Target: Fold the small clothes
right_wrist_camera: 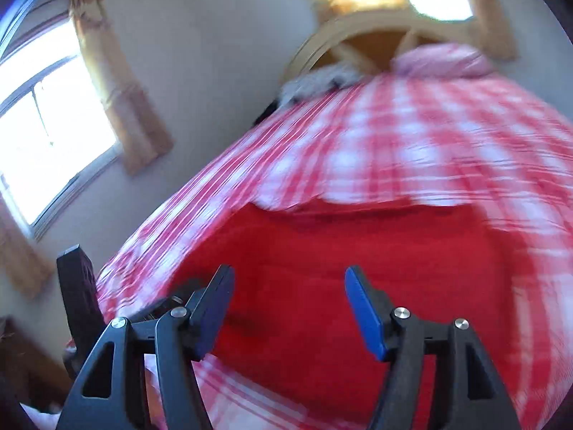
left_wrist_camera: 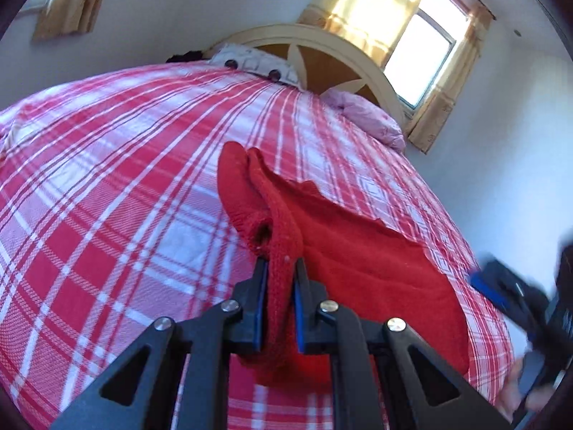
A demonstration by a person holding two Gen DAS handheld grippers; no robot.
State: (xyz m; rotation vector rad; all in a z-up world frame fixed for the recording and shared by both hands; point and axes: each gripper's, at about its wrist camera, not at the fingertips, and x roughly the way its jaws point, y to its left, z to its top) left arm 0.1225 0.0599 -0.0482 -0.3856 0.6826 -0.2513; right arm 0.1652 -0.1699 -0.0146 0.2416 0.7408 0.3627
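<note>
A small red knitted garment [left_wrist_camera: 361, 261] lies on the red and white plaid bedspread [left_wrist_camera: 118, 179]. My left gripper [left_wrist_camera: 282, 263] is shut on a bunched knitted edge of it, with a sleeve [left_wrist_camera: 236, 182] standing up just beyond the fingertips. In the right wrist view, which is blurred, the garment [right_wrist_camera: 322, 261] spreads flat below my right gripper [right_wrist_camera: 288, 279], which is open and empty just above it. The right gripper also shows at the right edge of the left wrist view [left_wrist_camera: 508, 294].
A wooden headboard [left_wrist_camera: 322, 46] stands at the far end of the bed with a patterned pillow [left_wrist_camera: 258, 61] and a pink pillow [left_wrist_camera: 369, 118]. Windows with yellow curtains [left_wrist_camera: 422, 39] are behind. The bed edge drops off at the right.
</note>
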